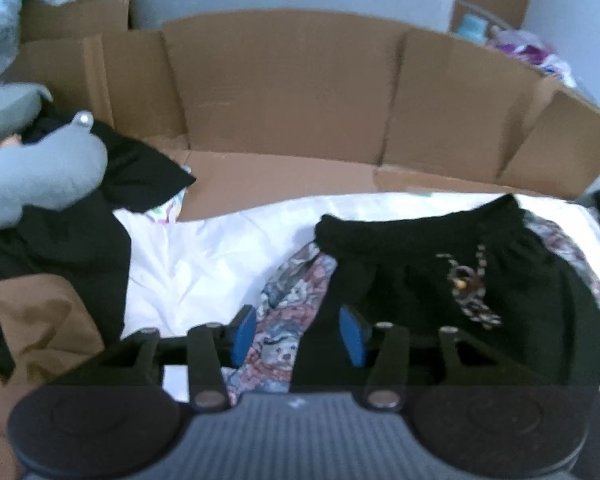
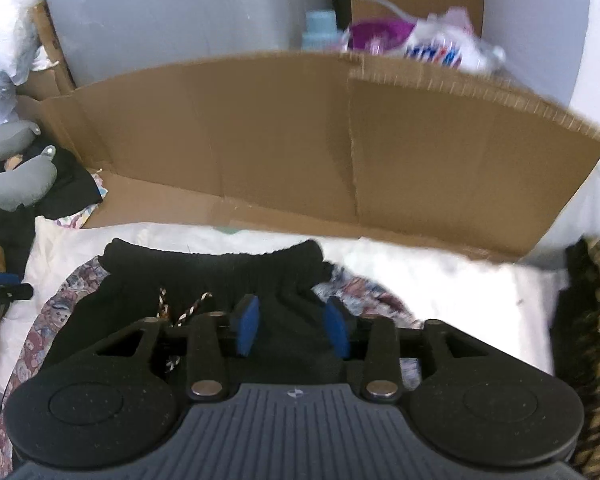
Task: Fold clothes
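Note:
Black shorts (image 1: 440, 280) with an elastic waistband and a braided drawstring (image 1: 470, 292) lie flat on a bear-print cloth (image 1: 284, 320) over a white sheet (image 1: 204, 256). My left gripper (image 1: 298, 334) is open above the left edge of the shorts, its blue pads (image 1: 244, 332) straddling the print cloth and the black fabric. In the right wrist view the same shorts (image 2: 220, 276) lie waistband away from me. My right gripper (image 2: 292, 326) is open over the right half of the shorts, just below the waistband, with nothing held.
A cardboard wall (image 1: 292, 92) stands behind the sheet. At the left lie a pile of dark clothes (image 1: 60, 232), a grey plush toy (image 1: 40, 176) and a brown garment (image 1: 40, 328). A dark patterned fabric (image 2: 596, 320) sits at the right edge. Bottles and bags (image 2: 380, 36) are behind the cardboard.

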Demonstrator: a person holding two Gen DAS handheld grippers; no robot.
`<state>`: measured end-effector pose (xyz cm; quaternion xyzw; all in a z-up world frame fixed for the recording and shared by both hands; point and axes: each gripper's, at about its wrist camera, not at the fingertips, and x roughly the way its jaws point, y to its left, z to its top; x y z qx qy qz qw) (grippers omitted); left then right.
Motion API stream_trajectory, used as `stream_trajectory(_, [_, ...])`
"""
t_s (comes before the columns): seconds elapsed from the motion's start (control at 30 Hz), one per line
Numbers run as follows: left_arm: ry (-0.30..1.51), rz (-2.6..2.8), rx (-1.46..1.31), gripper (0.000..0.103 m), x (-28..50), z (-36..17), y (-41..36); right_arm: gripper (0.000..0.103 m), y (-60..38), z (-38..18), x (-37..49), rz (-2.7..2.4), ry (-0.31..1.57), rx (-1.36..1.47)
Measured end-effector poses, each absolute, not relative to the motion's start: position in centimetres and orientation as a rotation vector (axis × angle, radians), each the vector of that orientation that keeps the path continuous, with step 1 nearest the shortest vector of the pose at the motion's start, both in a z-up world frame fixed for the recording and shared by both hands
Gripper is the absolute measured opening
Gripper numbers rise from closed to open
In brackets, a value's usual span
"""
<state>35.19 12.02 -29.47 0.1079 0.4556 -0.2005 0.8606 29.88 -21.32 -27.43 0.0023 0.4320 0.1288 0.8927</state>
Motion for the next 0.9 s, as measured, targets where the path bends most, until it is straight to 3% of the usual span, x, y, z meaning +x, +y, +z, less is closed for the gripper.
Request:
stream_trajectory(0.2, [0.939,-0.435,0.191,0.062,32.4,-26.9,14.1,0.048,-24.0,-25.8,27.3,0.208,0.901,0.002])
stream_trajectory(0.67, [0.876,-0.464,0.175,0.066,24.6,-24.0,22.6,0.049,-31.1,-27.4,16.7,0.103,0.848,0.074])
stream_trajectory(0.9, [0.852,-0.356,0.154,0.066,20.2,-25.7,27.3,0.049,-30.0,-30.8,10.9,0.063,0.858,0.076])
